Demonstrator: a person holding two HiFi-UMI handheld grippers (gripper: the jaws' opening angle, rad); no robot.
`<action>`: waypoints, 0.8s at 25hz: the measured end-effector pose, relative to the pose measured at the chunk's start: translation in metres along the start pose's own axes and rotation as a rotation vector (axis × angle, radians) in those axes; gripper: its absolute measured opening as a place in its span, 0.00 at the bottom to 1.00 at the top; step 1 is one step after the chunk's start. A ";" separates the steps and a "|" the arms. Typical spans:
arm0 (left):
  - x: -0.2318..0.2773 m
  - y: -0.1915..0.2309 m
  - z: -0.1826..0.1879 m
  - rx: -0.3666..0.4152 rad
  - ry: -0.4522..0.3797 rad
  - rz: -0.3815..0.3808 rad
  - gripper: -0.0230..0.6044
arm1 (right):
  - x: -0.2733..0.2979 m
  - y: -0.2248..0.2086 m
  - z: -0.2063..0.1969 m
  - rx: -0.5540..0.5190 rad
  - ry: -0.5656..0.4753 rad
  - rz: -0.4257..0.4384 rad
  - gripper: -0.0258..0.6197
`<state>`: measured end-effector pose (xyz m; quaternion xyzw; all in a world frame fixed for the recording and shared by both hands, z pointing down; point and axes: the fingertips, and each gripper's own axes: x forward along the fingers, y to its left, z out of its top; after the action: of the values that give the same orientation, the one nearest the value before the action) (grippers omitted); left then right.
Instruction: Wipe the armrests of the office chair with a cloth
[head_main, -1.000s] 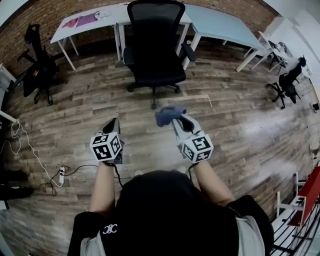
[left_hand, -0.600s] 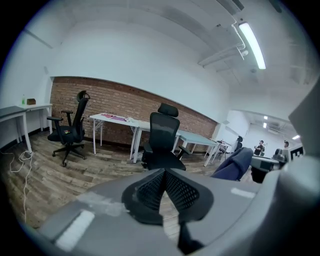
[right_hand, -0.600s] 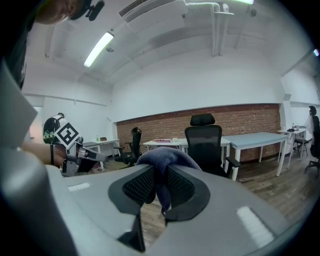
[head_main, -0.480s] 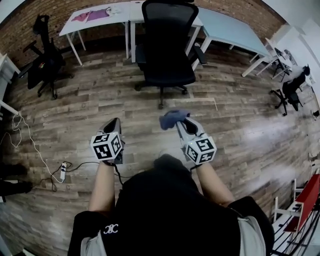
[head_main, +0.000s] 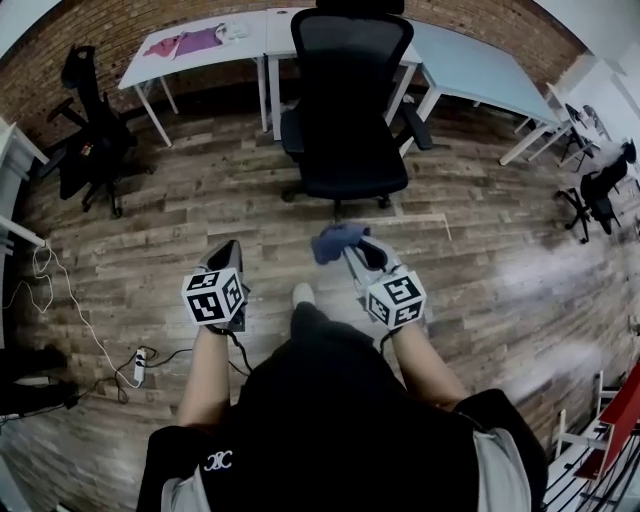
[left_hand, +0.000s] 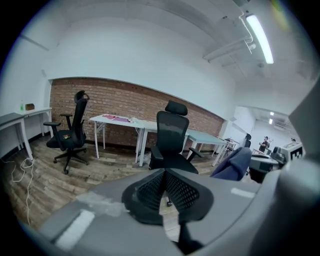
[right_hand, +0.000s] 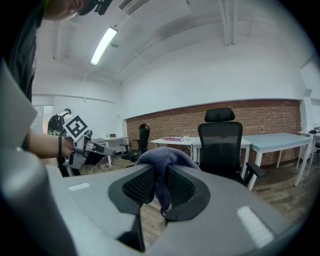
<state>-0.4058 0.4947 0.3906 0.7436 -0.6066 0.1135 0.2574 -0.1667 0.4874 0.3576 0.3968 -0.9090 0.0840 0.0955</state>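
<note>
Right gripper's (head_main: 356, 250) jaws pinch the blue cloth (head_main: 335, 240) thinly, so rubbing the armrests (head_main: 416, 126) may tug it free; left gripper's (head_main: 228, 250) jaws meet empty.

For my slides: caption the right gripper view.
The right hand-held gripper clamps a blue cloth, facing the black office chair.

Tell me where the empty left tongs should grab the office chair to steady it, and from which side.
Take the armrest on the left tongs' side, coming from the front and above. The office chair faces the person, and that armrest looks like a narrow bar the jaws, now shut, could probably span once opened. The right tongs hold the cloth.
</note>
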 end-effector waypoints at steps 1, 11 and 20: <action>0.012 0.004 0.013 0.003 -0.005 0.003 0.05 | 0.013 -0.009 0.005 -0.003 0.005 0.005 0.16; 0.120 0.037 0.102 0.019 -0.002 0.041 0.05 | 0.127 -0.104 0.047 0.000 0.025 0.033 0.16; 0.181 0.056 0.128 0.020 0.032 0.025 0.05 | 0.209 -0.141 0.041 -0.004 0.118 0.092 0.16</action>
<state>-0.4344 0.2681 0.3838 0.7366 -0.6104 0.1346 0.2584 -0.2062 0.2361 0.3787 0.3487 -0.9193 0.1099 0.1455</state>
